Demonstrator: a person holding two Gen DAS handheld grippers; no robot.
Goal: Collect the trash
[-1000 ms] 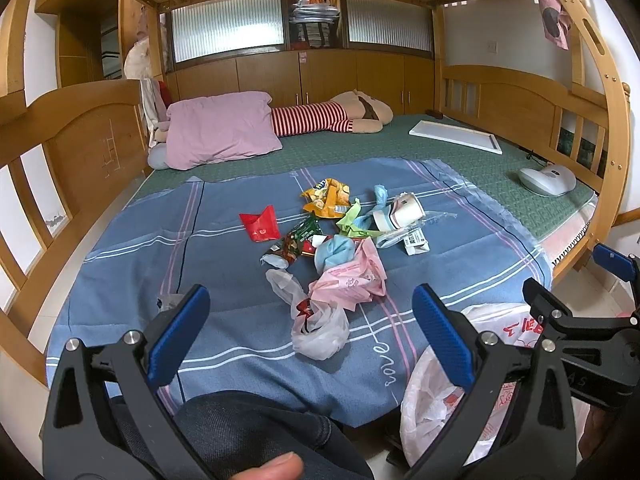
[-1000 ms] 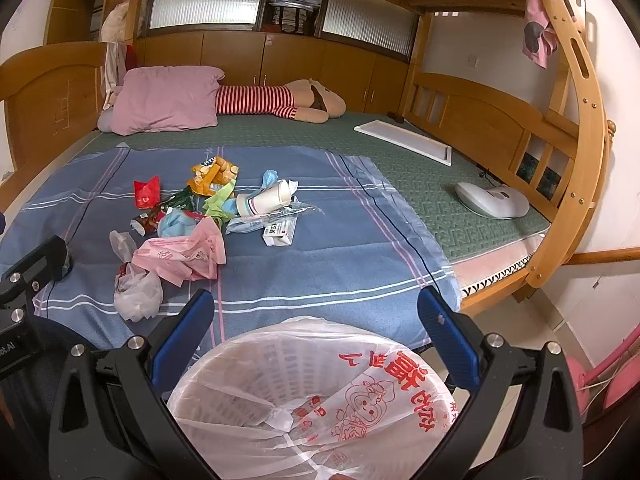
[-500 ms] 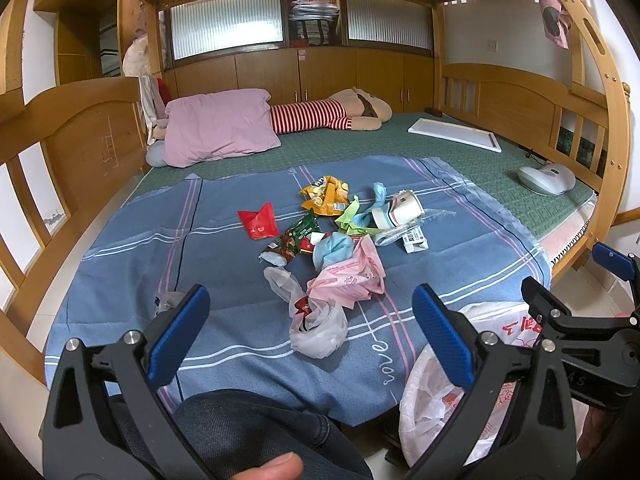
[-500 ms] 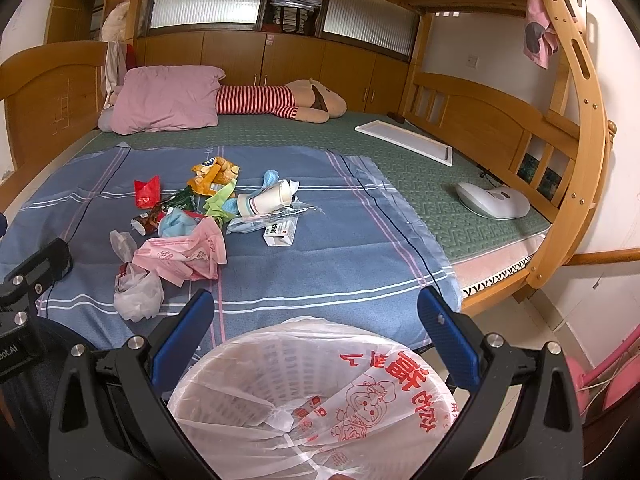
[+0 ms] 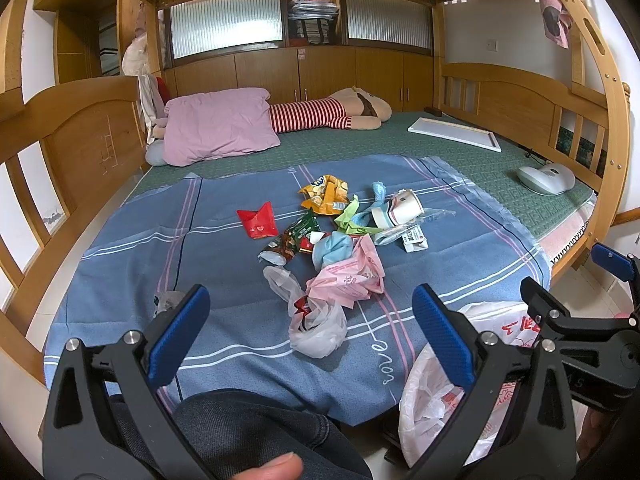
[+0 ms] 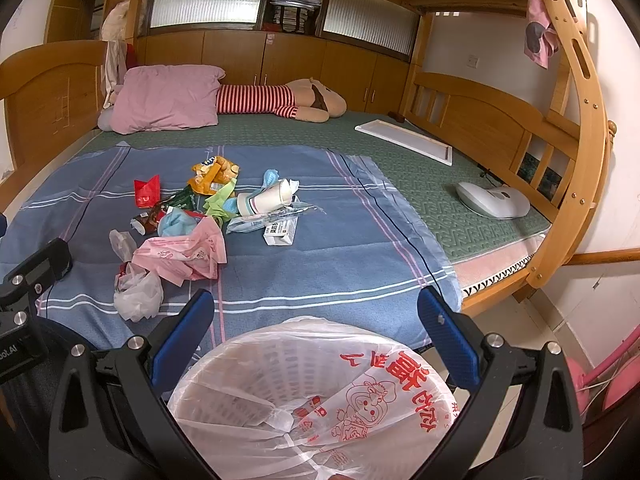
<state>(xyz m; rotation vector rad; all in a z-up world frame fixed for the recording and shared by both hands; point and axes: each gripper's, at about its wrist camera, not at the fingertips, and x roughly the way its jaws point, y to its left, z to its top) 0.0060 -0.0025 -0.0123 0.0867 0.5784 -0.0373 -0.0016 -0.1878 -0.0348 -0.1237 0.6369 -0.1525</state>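
A heap of trash lies on the blue striped sheet [image 5: 224,248]: a clear plastic bag [image 5: 316,326], a pink bag [image 5: 348,278], a red wrapper [image 5: 257,222], a yellow snack bag [image 5: 326,194], a paper cup [image 5: 398,212] and a small carton [image 5: 414,239]. My left gripper [image 5: 308,334] is open and empty, short of the clear bag. My right gripper [image 6: 316,336] is open and empty above the bag-lined white bin [image 6: 312,396], which stands by the bed's near edge. The heap also shows in the right wrist view [image 6: 188,248].
A pink pillow [image 5: 218,130] and a striped plush toy [image 5: 328,114] lie at the back. A white board [image 5: 456,134] and a grey device [image 5: 546,178] lie at the right of the green mattress. Wooden rails [image 5: 592,92] enclose the bed. A dark-trousered knee [image 5: 256,428] is below.
The left gripper has crept slightly toward the trash heap. The right gripper has stayed over the bin. Nothing was grasped.
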